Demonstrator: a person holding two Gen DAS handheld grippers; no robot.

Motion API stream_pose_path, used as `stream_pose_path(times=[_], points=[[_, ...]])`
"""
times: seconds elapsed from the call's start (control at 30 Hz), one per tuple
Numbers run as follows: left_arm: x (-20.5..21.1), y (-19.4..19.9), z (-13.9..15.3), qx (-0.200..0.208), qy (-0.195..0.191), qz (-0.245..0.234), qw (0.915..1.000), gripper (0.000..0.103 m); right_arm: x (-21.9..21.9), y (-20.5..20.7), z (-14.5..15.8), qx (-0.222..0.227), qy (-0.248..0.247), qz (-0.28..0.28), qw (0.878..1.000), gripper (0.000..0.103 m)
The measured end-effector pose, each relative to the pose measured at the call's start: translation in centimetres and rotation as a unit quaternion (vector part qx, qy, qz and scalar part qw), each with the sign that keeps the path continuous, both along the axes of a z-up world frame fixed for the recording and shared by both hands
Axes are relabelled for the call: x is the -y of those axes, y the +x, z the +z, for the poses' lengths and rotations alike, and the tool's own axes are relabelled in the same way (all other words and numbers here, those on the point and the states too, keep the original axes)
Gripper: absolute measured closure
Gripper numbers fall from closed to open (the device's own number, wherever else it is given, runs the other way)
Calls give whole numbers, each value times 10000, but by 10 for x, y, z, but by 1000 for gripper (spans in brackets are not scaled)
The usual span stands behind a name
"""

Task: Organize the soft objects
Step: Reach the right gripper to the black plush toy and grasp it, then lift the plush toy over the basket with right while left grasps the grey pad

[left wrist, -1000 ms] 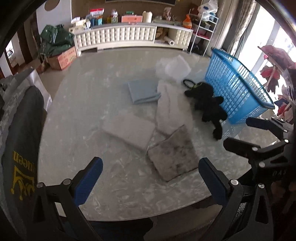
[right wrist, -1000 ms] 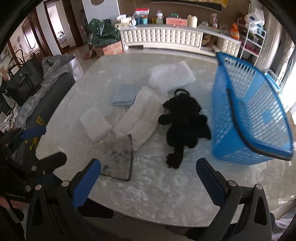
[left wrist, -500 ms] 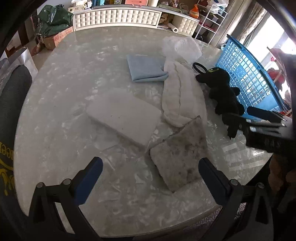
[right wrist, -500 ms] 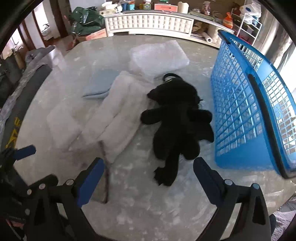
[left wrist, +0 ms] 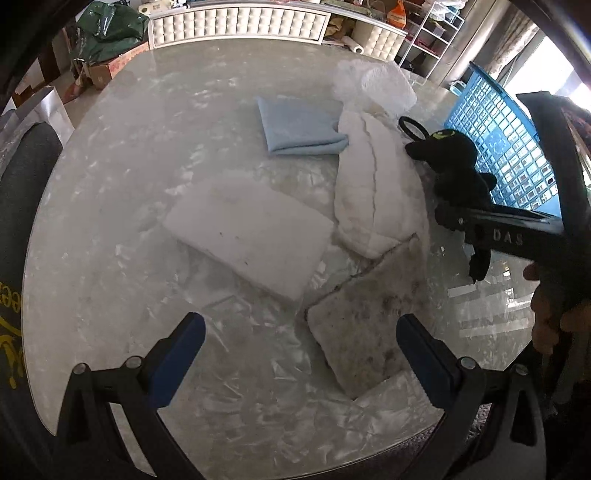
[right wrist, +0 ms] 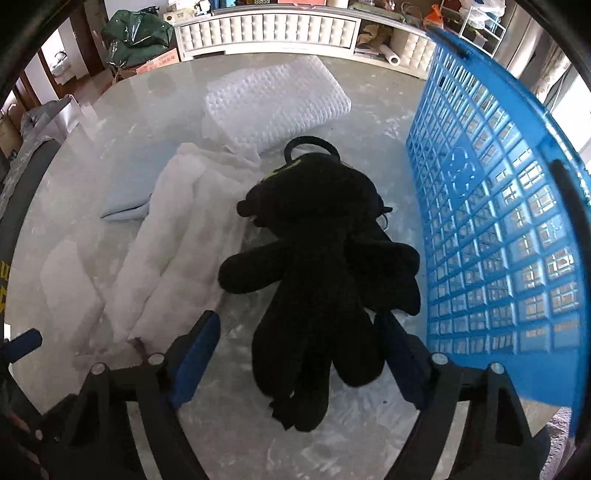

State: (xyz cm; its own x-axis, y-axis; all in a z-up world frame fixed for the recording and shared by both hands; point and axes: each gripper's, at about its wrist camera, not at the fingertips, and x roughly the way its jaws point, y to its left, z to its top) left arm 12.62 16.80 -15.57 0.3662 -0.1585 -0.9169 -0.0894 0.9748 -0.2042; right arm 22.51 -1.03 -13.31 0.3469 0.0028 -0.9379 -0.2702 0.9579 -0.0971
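A black plush toy (right wrist: 317, 266) lies on the marble table (right wrist: 351, 443) beside a blue basket (right wrist: 498, 221). My right gripper (right wrist: 297, 328) points down over the toy's lower body; its jaws are closing, the toy is between them, and a gap shows at the left pad. My left gripper (left wrist: 299, 332) stands open just above a stained grey pad (left wrist: 354, 332). Near it lie a white foam slab (left wrist: 251, 232), a white fluffy cloth (left wrist: 373, 192) and a folded light blue cloth (left wrist: 299, 125). The toy (left wrist: 450, 162) is partly behind the right gripper's body.
A bubble-wrap cushion (right wrist: 277, 103) lies at the table's far side, behind the toy. The basket's tall mesh wall stands close on the right gripper's right. A white cabinet (left wrist: 240, 22) and a dark chair back (left wrist: 22, 192) lie beyond the table's edges.
Both grippers have come down closer to the table. The right one moved forward over the black plush toy and its jaws have narrowed around the toy's lower body.
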Motion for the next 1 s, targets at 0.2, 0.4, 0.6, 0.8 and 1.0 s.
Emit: stream_pose_path(times=[0.2,0.4,0.6,0.8,1.0], points=[[7,3,-8,-157,-20,-153,9998,0,8,12,-18,-224,245,-164,9993,47],[16,11,-12,-225,64,-254,9994,0,16,4,-10,-193,357,-159,9990,51],[26,20,-15,-257,282,-296,9988,3,26,-6,-3,-198,434,-121,9988,52],[55,26,-11,-253,557,-748,9953,45,30,-10,-2,-214,520,-114,9984,52],[60,35,-8,-294,96,-749,9967,83,31,-10,1,-210,587,-84,9980,52]])
